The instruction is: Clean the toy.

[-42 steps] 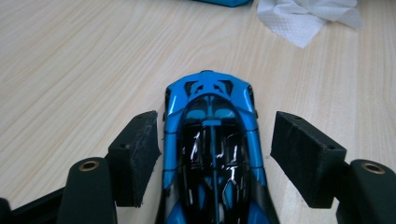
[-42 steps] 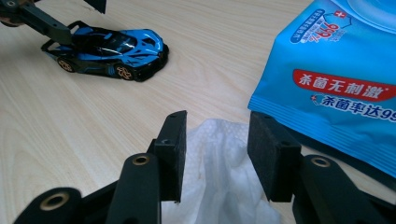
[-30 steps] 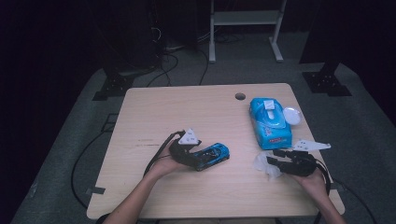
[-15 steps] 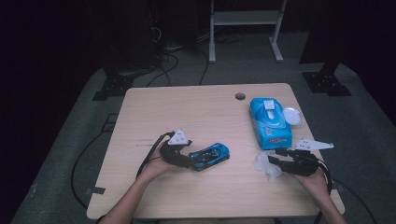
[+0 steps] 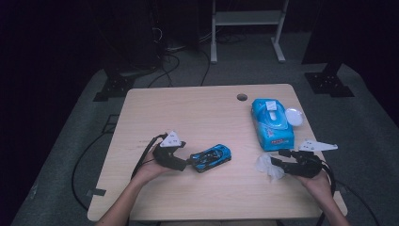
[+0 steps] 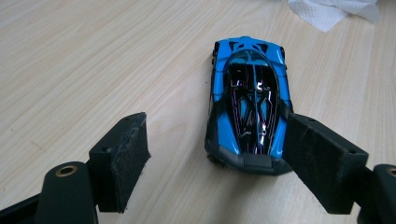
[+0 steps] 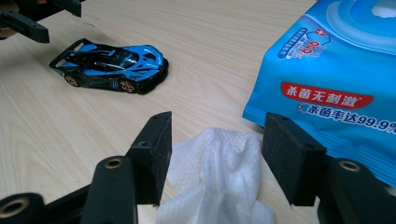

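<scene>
left gripper (image 6: 212, 154): jaws just been opening, toy car (image 6: 250, 119) freed, against one jaw
right gripper (image 7: 215, 154): jaws just been opening, wipe (image 7: 217, 177) loose between
left to do: wiping car, judged

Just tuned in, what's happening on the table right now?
A person works a gripper in each hand at a wooden table. The left gripper has just been opening around the rear of a blue toy car; one pad sits beside the car, the other stands well clear. The right gripper has also just been opening, with a crumpled white wipe lying loose between its jaws, next to a blue wet-wipes pack.
</scene>
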A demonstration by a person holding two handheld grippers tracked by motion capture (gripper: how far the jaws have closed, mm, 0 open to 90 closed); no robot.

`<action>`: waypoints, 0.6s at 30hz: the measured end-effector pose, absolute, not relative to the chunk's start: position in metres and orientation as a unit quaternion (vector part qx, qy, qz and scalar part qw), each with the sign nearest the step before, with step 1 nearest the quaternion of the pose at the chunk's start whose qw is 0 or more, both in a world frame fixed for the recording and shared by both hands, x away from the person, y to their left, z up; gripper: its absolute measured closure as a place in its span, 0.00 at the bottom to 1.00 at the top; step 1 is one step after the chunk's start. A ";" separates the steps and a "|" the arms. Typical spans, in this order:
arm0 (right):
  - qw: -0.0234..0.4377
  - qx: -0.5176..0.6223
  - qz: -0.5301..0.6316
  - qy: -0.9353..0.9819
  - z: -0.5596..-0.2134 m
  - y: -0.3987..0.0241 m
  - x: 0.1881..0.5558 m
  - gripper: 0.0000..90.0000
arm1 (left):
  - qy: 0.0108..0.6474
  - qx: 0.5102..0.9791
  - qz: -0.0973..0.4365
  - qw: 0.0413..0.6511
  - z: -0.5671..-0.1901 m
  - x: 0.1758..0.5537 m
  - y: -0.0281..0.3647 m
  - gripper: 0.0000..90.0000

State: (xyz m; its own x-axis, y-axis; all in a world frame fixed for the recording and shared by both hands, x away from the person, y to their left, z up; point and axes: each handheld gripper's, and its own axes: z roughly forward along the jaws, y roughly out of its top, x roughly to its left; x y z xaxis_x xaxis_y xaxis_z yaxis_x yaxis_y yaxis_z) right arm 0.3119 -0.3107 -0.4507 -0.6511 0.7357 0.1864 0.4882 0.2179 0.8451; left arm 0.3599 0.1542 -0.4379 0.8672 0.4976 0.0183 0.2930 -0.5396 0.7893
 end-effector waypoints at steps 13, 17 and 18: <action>0.131 0.397 0.481 0.771 -0.450 -0.312 0.311 0.44 | 0.246 0.864 0.119 0.423 -0.444 0.354 0.173 0.22; 0.132 0.396 0.481 0.771 -0.450 -0.311 0.311 0.44 | 0.245 0.865 0.120 0.420 -0.443 0.352 0.177 0.21; 0.132 0.396 0.481 0.771 -0.450 -0.311 0.311 0.44 | 0.246 0.864 0.121 0.422 -0.443 0.352 0.178 0.21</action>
